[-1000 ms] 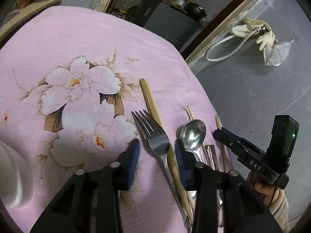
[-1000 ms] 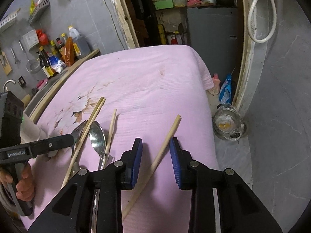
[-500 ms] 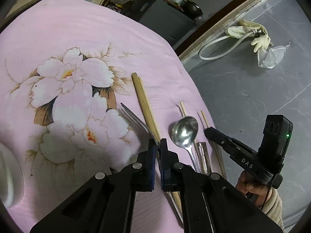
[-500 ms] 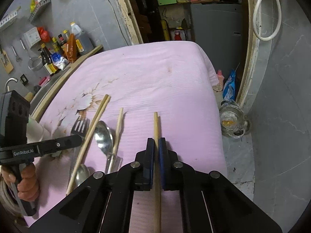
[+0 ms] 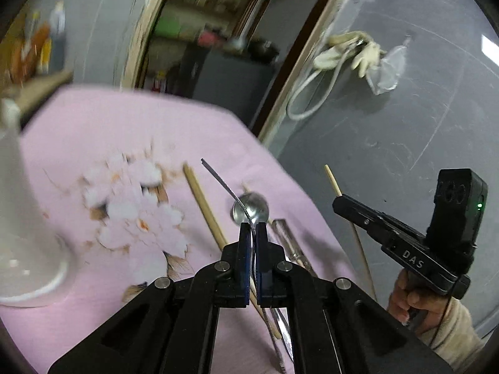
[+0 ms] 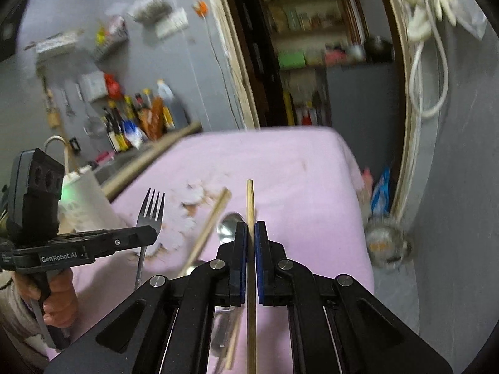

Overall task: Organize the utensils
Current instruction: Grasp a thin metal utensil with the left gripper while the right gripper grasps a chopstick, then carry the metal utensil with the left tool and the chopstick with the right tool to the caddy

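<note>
Both tools have come up off the pink flowered cloth (image 5: 131, 124) since a second ago, and neither came up empty. The left gripper (image 5: 253, 227), whose jaws stood wide over the fork back then, is now clamped on the fork (image 6: 151, 208); the right gripper (image 6: 250, 227), likewise apart a second ago, is pinched tight on a single wooden chopstick (image 6: 249, 199). That means two utensils are picked and lifted together, and what remains, I'd judge, is carrying them to wherever they are to be sorted.

The two views fill each other in. In the left wrist view the fork is only a thin curved sliver edge-on, running from the jaws toward the centre of the frame; you would hardly know it for a fork. The right wrist view shows its tines plainly at centre left, standing above the left gripper's nose. Likewise the chopstick's tip pokes up at right of centre in the left view, above the right tool.

Left lying on the cloth are a spoon (image 5: 249, 210) at centre frame, a thicker wooden chopstick (image 5: 204, 205) just left of it, and some more metal handles lower down, too blurred to name. A white container (image 5: 18, 218), possibly the holder, fills the left edge of the left view.
</note>
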Demonstrator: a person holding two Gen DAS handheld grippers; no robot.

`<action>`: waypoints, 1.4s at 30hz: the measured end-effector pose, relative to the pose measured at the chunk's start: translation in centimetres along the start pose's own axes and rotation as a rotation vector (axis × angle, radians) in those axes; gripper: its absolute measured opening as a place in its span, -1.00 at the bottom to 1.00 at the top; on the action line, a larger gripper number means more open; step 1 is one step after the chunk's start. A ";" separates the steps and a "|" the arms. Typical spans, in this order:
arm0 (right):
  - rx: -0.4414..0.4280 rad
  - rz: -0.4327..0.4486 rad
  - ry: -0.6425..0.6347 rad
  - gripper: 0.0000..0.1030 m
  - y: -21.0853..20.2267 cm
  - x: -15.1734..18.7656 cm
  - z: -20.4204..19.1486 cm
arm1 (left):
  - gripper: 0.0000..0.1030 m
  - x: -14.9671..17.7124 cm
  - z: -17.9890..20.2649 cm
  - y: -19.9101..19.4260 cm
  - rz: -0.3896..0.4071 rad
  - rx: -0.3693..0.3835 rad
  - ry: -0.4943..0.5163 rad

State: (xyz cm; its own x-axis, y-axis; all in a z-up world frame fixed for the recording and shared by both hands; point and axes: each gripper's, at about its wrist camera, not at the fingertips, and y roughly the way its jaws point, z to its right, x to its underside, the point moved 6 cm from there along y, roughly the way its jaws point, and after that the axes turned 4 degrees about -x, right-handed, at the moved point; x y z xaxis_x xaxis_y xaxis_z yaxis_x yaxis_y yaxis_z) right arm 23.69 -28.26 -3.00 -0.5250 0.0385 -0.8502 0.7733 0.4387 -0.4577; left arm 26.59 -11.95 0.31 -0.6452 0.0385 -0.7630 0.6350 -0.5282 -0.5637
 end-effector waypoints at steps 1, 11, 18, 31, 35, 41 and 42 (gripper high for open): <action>-0.004 0.038 -0.002 -0.94 -0.6 0.0 -0.5 | -1.00 0.0 0.4 -0.7 0.032 -0.009 0.016; -0.005 0.347 -0.089 -0.94 -4.7 -1.9 -5.4 | -1.00 0.1 3.4 -6.7 0.333 -0.113 0.155; -0.071 0.525 -0.163 -0.94 -6.5 -4.7 -10.7 | -1.00 -0.6 2.3 -11.3 0.474 -0.168 0.170; -0.307 0.726 -0.171 -0.94 -4.9 -10.9 -20.5 | -1.00 -4.1 -5.5 -20.4 0.642 -0.308 0.068; -0.359 0.765 -0.147 -0.94 -3.1 -12.2 -22.6 | -1.00 -5.2 -9.6 -22.8 0.680 -0.372 0.001; -0.433 0.797 -0.085 -0.94 -0.4 -13.6 -24.3 | -1.00 -5.9 -15.0 -24.9 0.729 -0.459 -0.101; -0.436 0.800 -0.080 -0.94 -0.1 -13.7 -24.5 | -1.00 -5.9 -15.7 -25.1 0.737 -0.476 -0.111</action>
State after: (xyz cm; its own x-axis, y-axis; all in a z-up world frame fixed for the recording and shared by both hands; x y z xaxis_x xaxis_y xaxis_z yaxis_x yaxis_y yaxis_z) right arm 22.13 -6.86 15.03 0.1485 0.4213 -0.8947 0.6846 0.6091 0.4004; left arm 21.11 14.38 13.96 -0.0243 -0.2679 -0.9631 0.9992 0.0236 -0.0317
